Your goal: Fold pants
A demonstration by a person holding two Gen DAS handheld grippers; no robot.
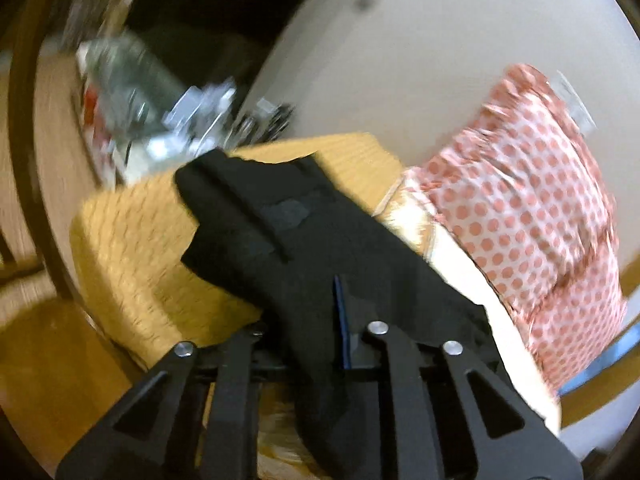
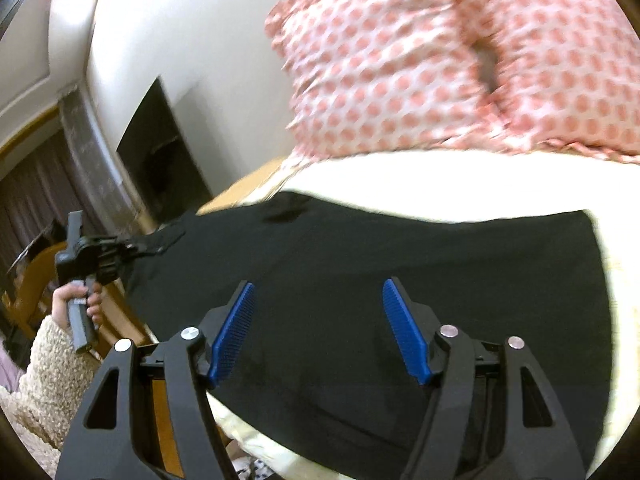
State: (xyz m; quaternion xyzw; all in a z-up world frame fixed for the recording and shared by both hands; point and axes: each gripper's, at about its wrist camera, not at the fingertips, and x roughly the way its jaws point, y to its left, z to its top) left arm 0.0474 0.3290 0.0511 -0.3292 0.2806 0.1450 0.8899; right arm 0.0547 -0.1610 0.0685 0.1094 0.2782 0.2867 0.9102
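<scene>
The left tongs grip one end of the black pants. The pants stretch sideways across the bed, directly under the open right tongs.

I am in a home bedroom — a bed with a cream sheet and a dotted pink pillow is before me. Near it I see a wooden floor, a yellow woven seat and a cluttered shelf — blurred.
</scene>
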